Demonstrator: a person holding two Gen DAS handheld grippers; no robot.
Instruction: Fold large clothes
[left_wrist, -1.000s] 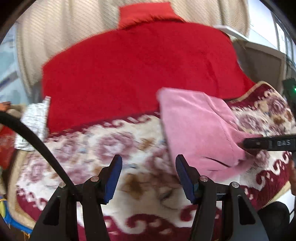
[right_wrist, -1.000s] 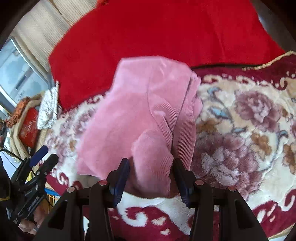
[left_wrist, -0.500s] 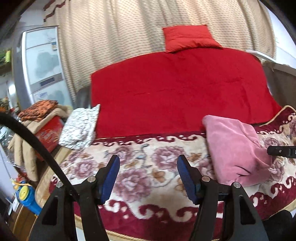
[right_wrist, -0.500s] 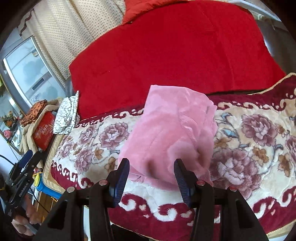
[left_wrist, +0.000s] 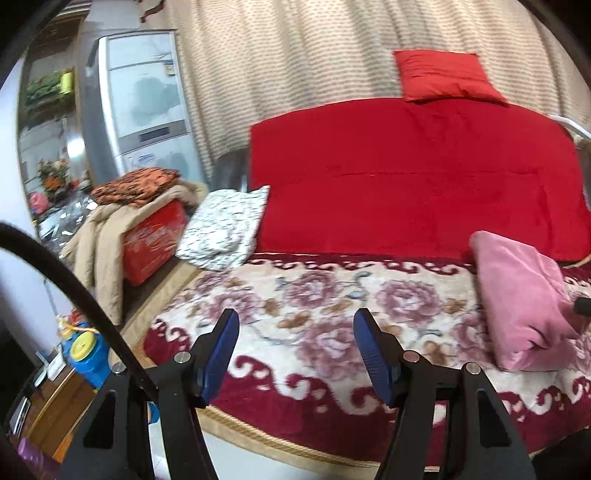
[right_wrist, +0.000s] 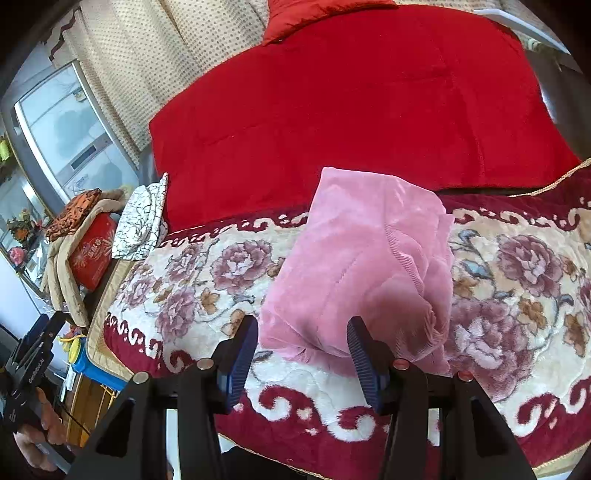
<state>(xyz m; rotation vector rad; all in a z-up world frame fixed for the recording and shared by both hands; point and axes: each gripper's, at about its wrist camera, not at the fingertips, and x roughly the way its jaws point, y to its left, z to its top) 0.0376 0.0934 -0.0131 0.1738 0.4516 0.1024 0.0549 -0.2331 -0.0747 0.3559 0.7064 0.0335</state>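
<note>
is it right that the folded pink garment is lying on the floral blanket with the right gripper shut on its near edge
Not quite. The folded pink garment does lie on the floral blanket, but the right gripper is open, its fingers apart and just short of the near edge, gripping nothing. The right wrist view shows this.

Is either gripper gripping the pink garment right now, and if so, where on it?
Neither. The left gripper and the right gripper are both open with nothing between the pads. The folded pink garment lies free on the floral blanket.
</note>
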